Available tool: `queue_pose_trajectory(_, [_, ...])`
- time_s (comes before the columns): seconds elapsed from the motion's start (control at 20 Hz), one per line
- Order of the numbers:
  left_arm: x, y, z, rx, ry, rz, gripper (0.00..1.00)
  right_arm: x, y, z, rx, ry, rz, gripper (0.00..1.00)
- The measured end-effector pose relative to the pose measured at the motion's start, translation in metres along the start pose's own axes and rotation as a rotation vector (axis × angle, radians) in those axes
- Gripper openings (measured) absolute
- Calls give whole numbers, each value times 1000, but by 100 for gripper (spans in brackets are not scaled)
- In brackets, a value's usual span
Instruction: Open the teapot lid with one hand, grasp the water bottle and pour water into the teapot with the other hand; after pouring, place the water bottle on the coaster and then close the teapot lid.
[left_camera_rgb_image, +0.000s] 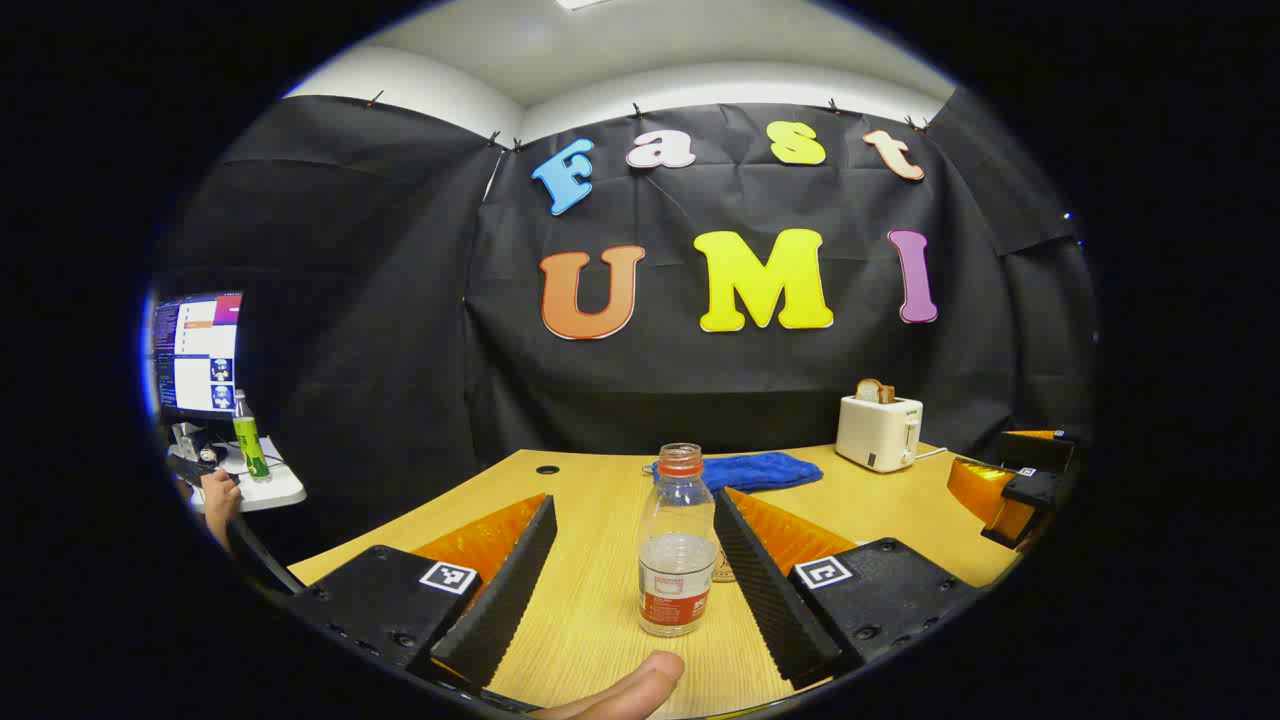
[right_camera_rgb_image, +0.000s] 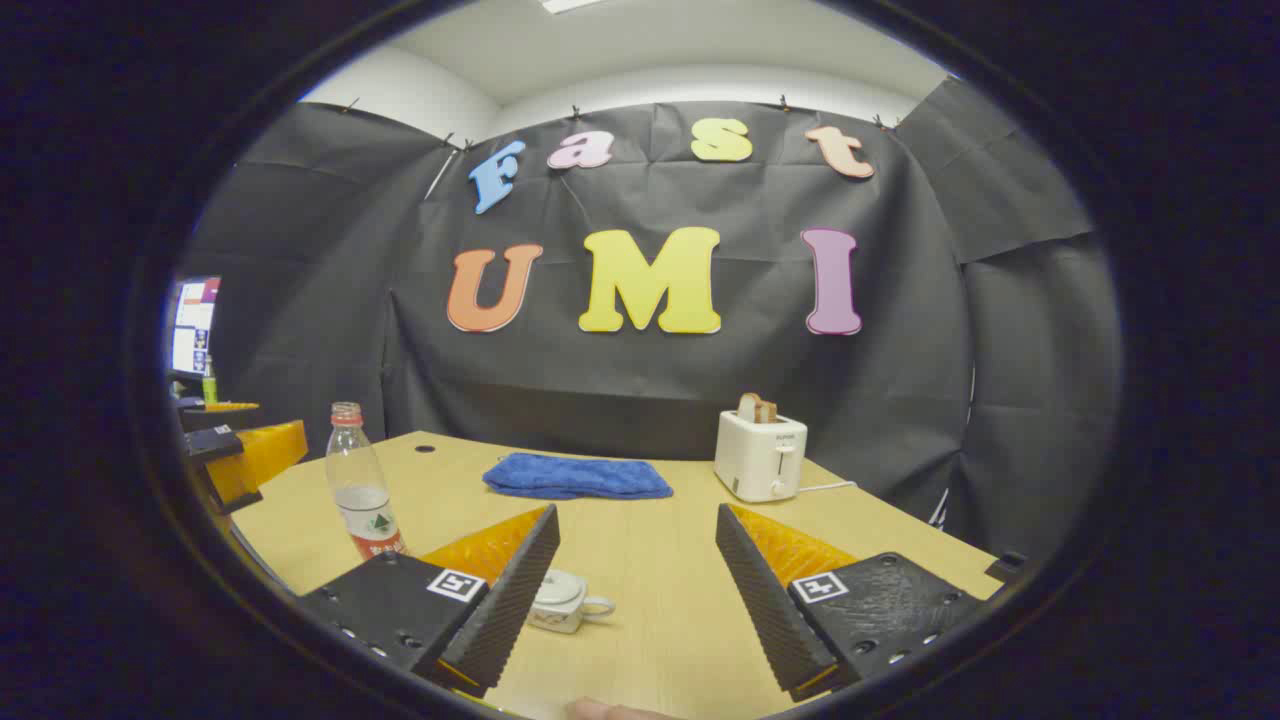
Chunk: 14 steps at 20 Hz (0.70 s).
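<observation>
A pale wooden desk (right_camera_rgb_image: 660, 560) is filling the booth in front of black cloth walls, carrying a blue towel (right_camera_rgb_image: 577, 477), a white toaster (right_camera_rgb_image: 760, 456) with bread sticking up, the water bottle (left_camera_rgb_image: 676, 545) and the small white teapot (right_camera_rgb_image: 562, 600).

Judging from how things lie, the task is sitting at its opening step: the teapot is appearing to have its lid on, and the water bottle is standing upright with its red cap in place, about 1 third full. A round edge peeking out just behind the bottle in the left gripper view may be the coaster, though I cannot tell for sure.

The left gripper (left_camera_rgb_image: 630, 590) is standing wide open, its 2 fingers flanking the bottle with clear gaps on both sides, touching nothing. The right gripper (right_camera_rgb_image: 640, 590) is likewise wide open and gripping nothing; the teapot is sitting low beside its left finger, partly hidden.

Next, the right gripper is needing to drop onto the lid knob, while the left one is needing to close squarely around the bottle's body.
</observation>
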<state>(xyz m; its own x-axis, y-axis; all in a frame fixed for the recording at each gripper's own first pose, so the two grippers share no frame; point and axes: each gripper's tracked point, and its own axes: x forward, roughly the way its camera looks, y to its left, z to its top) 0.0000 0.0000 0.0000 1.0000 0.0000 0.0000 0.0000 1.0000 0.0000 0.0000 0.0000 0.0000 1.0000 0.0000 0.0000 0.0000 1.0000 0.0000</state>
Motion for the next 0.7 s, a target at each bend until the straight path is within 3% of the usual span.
queue_pose_trajectory(0.35, [6, 0, -8, -15, 22, -17, 99, 11, -12, -22, -3, 37, -16, 95])
queue_pose_trajectory(0.7, [14, 12, -21, -42, 65, 11, 99, 26, 3, -41, 5, 74, 3, 95])
